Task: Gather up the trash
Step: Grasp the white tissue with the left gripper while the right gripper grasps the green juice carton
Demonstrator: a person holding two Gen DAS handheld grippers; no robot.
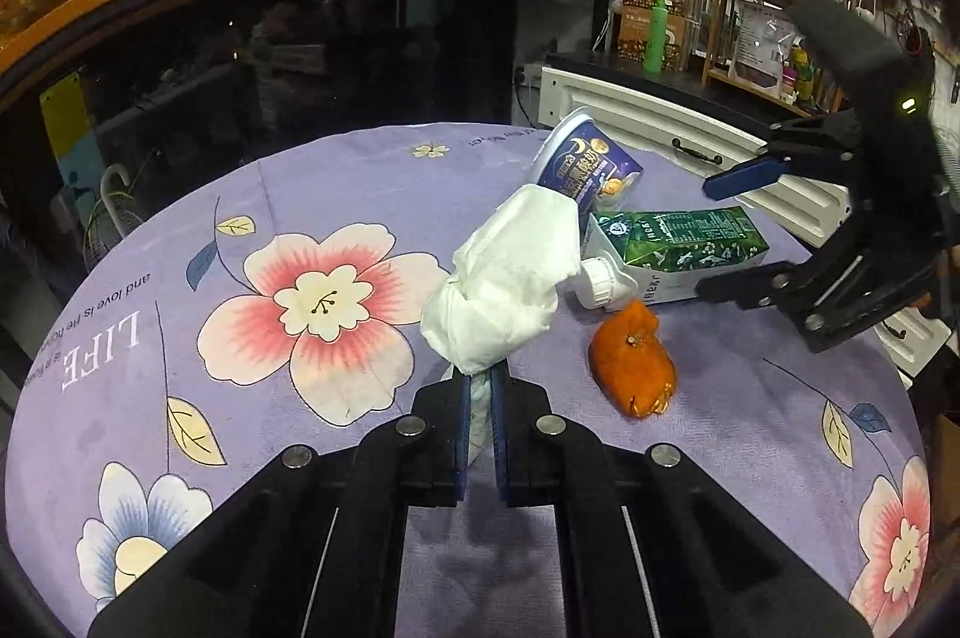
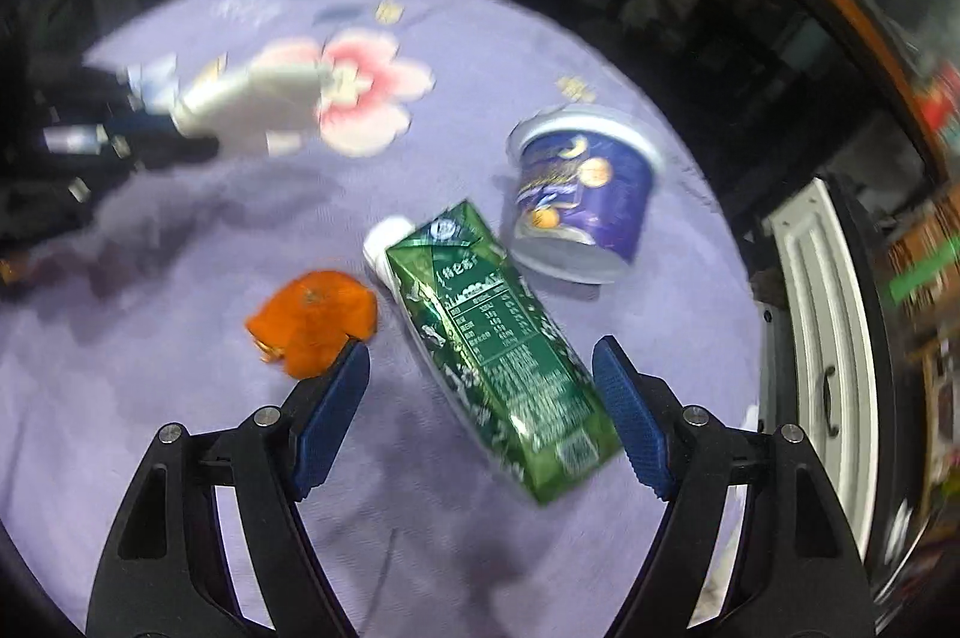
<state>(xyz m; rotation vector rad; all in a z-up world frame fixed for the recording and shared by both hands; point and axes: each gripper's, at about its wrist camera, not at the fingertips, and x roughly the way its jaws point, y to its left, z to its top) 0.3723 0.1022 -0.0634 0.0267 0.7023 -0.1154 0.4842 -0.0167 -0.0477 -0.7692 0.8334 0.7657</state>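
Observation:
My left gripper (image 1: 478,398) is shut on a crumpled white tissue (image 1: 510,278), which sticks up and forward out of its blue pads above the purple flowered tablecloth (image 1: 240,194). Beyond it lie a purple paper cup (image 1: 591,164) on its side, a green drink carton (image 1: 684,245) with a white cap, and an orange peel (image 1: 633,359). My right gripper (image 2: 480,398) is open and hovers over the carton (image 2: 498,356), the peel (image 2: 312,320) at its left finger. In the left wrist view the right gripper (image 1: 708,236) comes in from the right, over the carton.
The round table's edge curves close on all sides. A white cabinet (image 1: 678,128) with dark handles stands just past the table on the right, and a dark glass counter (image 1: 300,56) with an orange top rises behind. The cup (image 2: 585,194) lies beyond the carton.

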